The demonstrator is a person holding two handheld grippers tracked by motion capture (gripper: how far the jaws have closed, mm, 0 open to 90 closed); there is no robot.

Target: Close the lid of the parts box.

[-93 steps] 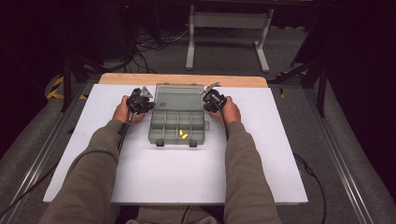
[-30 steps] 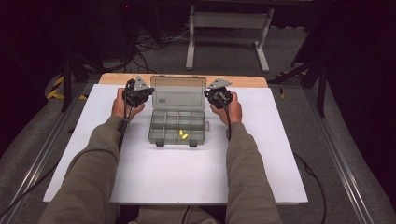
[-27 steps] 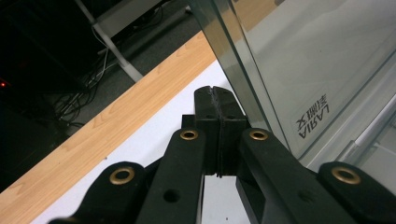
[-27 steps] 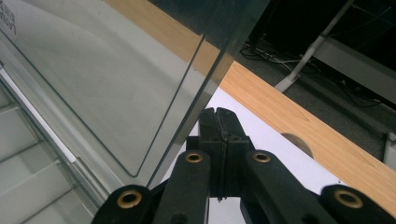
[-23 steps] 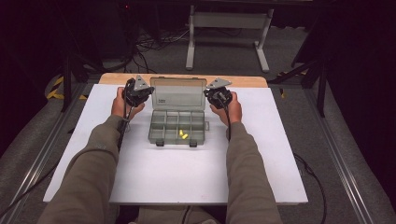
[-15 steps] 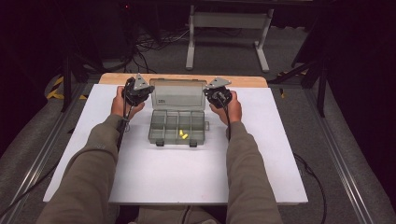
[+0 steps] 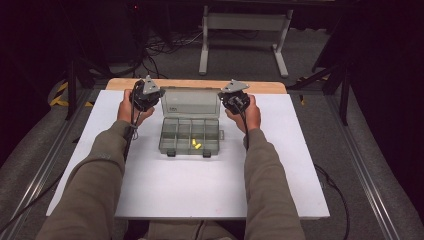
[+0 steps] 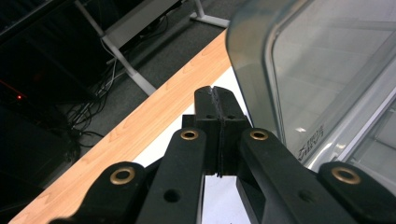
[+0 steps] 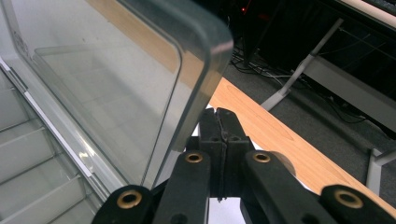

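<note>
Organizer box (image 7: 191, 134) lid raised, yellow pieces (image 7: 196, 144) in high view, left tool (image 8: 216, 100) closed beside lid

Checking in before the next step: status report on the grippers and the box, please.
Left gripper shut, empty, beside lid. Right gripper shut, empty, at lid's other side. Organizer box open, small yellow pieces inside. Nothing in the way.

The raised lid (image 7: 191, 102) of the organiser box (image 7: 190, 136) stood between both tools; the worktop (image 7: 210, 185) in front lay open.
</note>
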